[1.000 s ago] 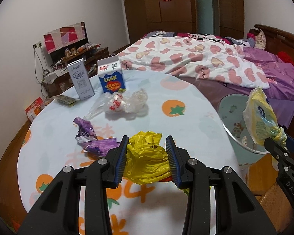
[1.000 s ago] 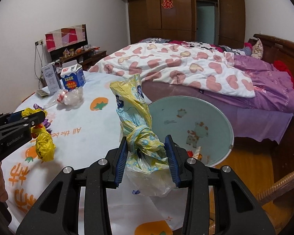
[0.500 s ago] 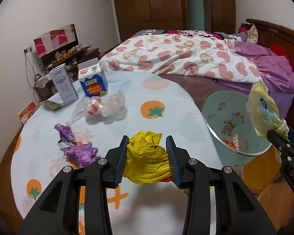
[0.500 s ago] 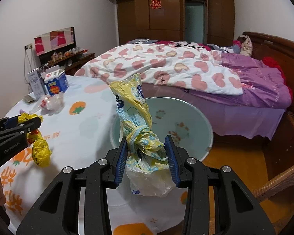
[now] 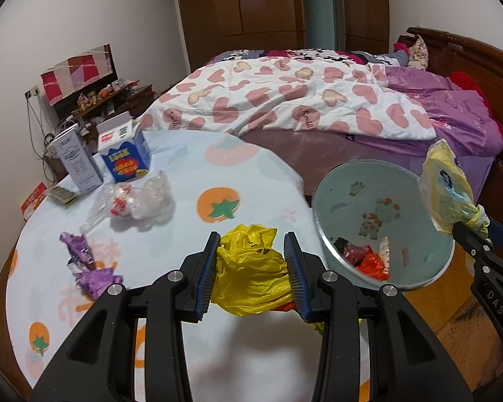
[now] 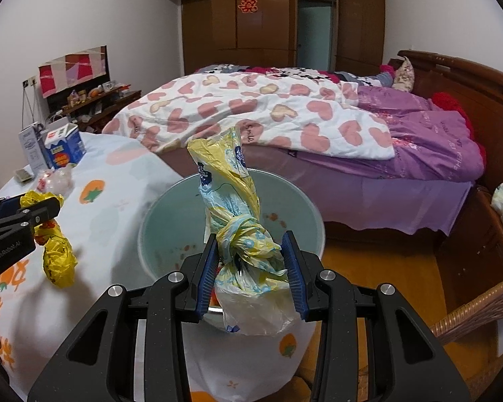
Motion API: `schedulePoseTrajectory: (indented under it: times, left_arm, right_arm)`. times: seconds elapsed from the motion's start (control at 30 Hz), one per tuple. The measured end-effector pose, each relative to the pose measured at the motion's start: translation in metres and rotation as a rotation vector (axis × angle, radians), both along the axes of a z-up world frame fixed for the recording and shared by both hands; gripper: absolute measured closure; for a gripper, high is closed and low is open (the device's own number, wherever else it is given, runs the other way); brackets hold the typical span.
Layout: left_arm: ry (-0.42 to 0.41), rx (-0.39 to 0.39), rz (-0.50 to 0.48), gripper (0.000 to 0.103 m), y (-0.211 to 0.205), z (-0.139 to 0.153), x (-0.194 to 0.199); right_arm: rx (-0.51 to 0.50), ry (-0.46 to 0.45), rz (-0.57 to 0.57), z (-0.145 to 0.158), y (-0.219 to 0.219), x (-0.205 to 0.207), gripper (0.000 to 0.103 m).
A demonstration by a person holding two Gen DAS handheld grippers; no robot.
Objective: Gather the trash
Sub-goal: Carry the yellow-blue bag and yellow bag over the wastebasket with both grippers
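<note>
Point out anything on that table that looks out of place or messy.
Loose trash still litters the tablecloth: a crumpled clear plastic bag beside the blue carton, and torn purple wrappers nearer the edge. Nothing looks spilled or broken.

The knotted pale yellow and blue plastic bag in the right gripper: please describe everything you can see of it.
The knotted pale yellow and blue plastic bag is thin, crinkled film, tied in a knot at its middle. Its twisted top stands upright; a whitish bulge hangs below. The right gripper clamps it at the knot, above the round pale green bin beside the table.
</note>
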State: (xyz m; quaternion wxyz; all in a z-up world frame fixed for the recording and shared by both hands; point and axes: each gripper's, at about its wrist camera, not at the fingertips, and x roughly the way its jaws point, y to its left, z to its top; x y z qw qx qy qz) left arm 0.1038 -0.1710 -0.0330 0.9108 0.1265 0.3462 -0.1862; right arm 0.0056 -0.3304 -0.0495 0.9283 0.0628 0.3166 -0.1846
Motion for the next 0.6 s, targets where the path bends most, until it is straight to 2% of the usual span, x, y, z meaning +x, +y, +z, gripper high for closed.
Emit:
schedulePoseTrajectory:
  times: [0.37,0.6]
  left_arm:
    - [0.008,-0.007,-0.084,0.064,-0.059,-0.005,0.011]
    - [0.065,0.006,-0.114,0.063,-0.092,-0.024,0.024]
  right_arm:
    - [-0.002,0.025,-0.051,-0.010,-0.030,0.012,0.064]
    - [0.025,0.047,-0.085,-0.021,-0.048,0.018,0.064]
